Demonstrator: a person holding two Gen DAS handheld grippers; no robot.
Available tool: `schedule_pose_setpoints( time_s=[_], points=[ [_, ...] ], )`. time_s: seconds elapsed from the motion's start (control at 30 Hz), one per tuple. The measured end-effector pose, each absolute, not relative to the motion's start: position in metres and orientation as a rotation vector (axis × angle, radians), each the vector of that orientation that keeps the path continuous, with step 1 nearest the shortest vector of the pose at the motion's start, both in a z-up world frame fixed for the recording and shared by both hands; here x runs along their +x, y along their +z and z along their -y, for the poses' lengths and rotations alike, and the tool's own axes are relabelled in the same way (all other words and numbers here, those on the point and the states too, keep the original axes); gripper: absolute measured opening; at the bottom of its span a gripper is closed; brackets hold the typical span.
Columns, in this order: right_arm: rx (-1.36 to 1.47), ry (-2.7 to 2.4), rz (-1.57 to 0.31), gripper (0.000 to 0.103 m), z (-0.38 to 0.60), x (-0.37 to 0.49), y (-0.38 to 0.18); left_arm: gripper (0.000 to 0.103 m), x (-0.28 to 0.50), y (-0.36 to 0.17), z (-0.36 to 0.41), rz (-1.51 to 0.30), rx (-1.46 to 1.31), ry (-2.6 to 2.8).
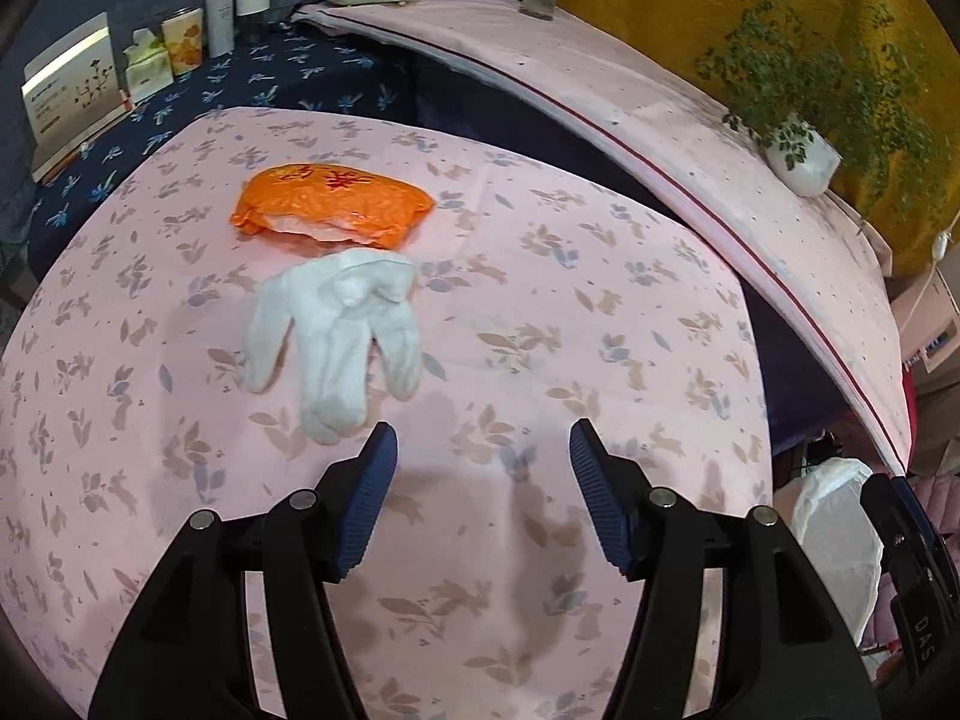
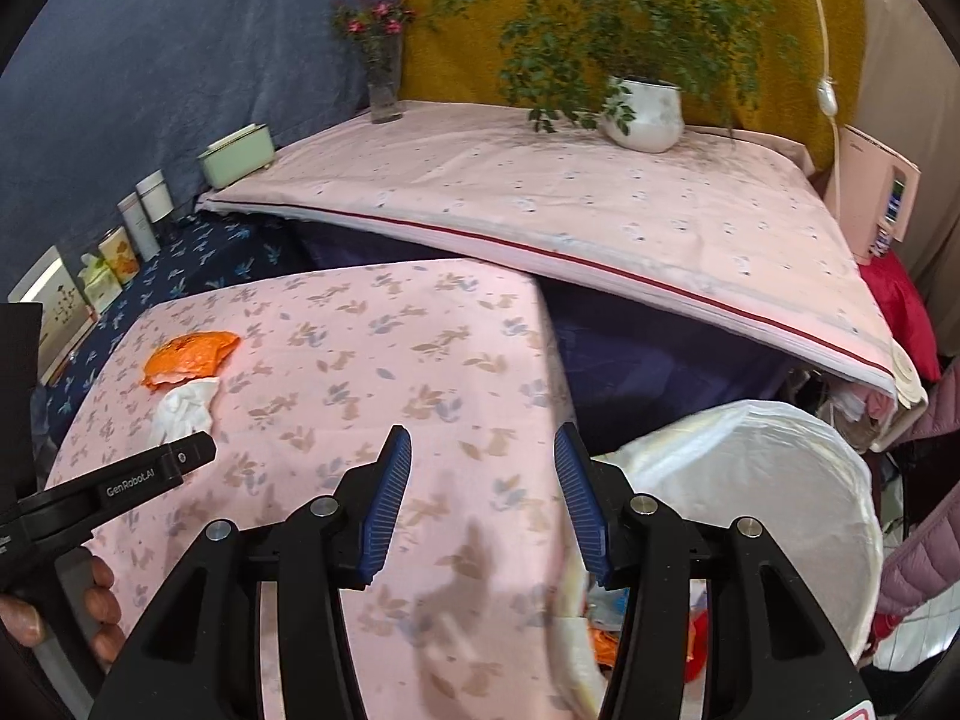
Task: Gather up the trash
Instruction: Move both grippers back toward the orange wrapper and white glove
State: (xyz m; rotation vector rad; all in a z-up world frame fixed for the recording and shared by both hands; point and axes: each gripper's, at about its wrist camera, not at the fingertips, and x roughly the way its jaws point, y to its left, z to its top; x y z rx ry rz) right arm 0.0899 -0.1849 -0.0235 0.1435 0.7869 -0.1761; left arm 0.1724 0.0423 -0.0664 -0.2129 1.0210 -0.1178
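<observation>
A wrapper (image 1: 332, 203) and a glove (image 1: 336, 333) are laid on the table (image 1: 600, 330), toward its far left corner, the glove just in front of the wrapper and touching it. A lined bin (image 2: 780, 480) is set off the table's right edge. Behind the table a higher shelf (image 2: 600, 210) is found, on which a potted plant (image 2: 645, 111) and a vase (image 2: 384, 90) are stood.

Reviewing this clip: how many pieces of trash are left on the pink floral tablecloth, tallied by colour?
Orange: 1, the crumpled orange wrapper.
White: 1, the white glove, touching the wrapper's near edge.
Total: 2.
Both lie ahead of the open left gripper; the open right gripper holds nothing.
</observation>
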Motion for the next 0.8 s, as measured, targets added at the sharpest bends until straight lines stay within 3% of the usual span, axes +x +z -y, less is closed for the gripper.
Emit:
schedule_pose_setpoints(
  time_s=[0.4,0.47,0.7,0.8],
  points=[
    [0.102,-0.068,-0.824,0.049,0.121,0.125,-0.032,0.057,0.19,-0.073,-0.105,-1.015,-0.255,-0.034],
    [0.093,-0.041,-0.832,0.049,0.107,0.132,-0.034,0.067,0.193,-0.074,-0.116,-1.014,-0.262,-0.018],
    [0.091,0.056,-0.859,0.056,0.061,0.157,-0.046,0.071,0.211,-0.073,-0.158,-1.001,-0.285,0.03],
    [0.087,0.094,-0.877,0.056,0.04,0.171,-0.054,0.08,0.224,-0.071,-0.168,-0.991,-0.278,0.041]
  ],
)
